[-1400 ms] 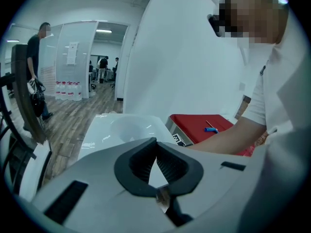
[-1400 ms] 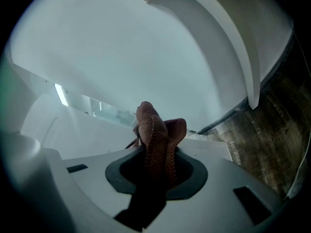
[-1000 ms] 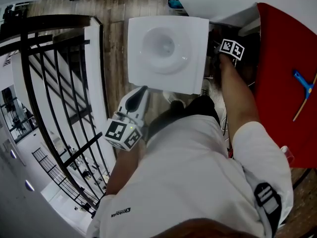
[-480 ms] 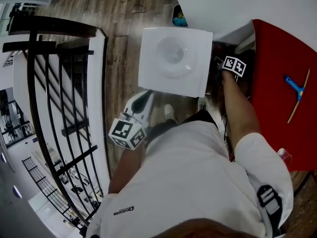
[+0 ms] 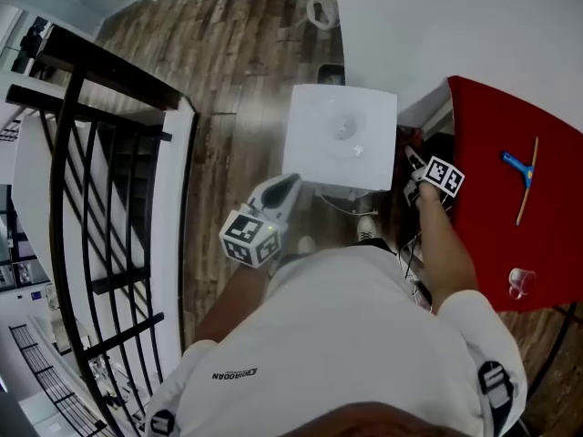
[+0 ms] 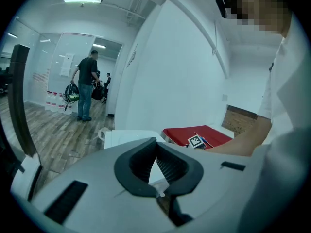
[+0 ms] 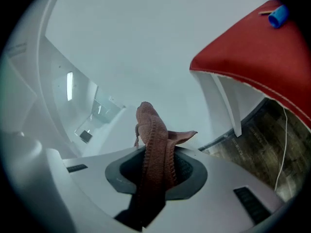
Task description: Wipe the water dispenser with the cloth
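Right tool (image 5: 414,164), arm outstretched, pinches cloth (image 7: 153,135) beside water dispenser (image 5: 342,135); left tool (image 5: 288,183) closed, empty

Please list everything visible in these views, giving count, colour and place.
square-topped white water dispenser: one, white, on the floor by the wall
ribbed brownish-red cloth: one, brownish-red, between the right gripper's jaws
red table top: one, red, right of the dispenser
blue-headed squeegee with a tan handle: one, blue and tan, lying on the table top
small clear cup: one, clear, near the table's edge
black metal railing: one, black, left of the dispenser
wooden plank floor: brown, around the dispenser
distant standing person: at least one, dark top, far down the room
left gripper: white, shut, empty
right gripper: white, shut on the cloth
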Action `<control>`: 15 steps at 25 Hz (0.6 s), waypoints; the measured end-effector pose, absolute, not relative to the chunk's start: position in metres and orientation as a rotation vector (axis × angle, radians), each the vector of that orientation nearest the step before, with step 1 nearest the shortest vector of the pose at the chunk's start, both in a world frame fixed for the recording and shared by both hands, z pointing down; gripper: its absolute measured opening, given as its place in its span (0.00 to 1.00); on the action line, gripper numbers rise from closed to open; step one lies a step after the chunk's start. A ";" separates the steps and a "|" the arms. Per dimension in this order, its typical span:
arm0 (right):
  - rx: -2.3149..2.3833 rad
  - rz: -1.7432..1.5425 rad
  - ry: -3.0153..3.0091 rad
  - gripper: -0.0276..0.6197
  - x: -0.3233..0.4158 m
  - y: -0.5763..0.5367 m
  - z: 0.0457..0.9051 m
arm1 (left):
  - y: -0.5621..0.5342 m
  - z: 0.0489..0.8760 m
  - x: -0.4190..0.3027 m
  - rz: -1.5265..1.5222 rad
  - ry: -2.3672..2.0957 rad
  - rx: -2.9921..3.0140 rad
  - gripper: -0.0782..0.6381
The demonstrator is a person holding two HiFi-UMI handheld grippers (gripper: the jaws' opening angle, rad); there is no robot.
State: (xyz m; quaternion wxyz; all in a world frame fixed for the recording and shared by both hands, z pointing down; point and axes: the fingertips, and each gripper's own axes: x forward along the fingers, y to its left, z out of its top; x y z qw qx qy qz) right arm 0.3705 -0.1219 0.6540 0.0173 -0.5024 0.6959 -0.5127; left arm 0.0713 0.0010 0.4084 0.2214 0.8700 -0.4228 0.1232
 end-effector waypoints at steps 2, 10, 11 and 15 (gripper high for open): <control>-1.567 -1.490 2.138 0.18 0.367 -0.103 0.616 | 0.003 0.404 0.057 0.313 -1.157 2.423 0.10; -1.435 -1.100 2.240 0.18 0.323 -0.036 0.544 | 0.008 0.465 0.036 0.354 -1.042 2.543 0.10; -1.425 -1.058 2.268 0.18 0.313 -0.023 0.527 | 0.013 0.465 0.036 0.363 -1.020 2.554 0.10; -1.398 -0.923 2.365 0.18 0.245 0.031 0.416 | 0.033 0.422 0.020 0.335 -0.904 2.567 0.10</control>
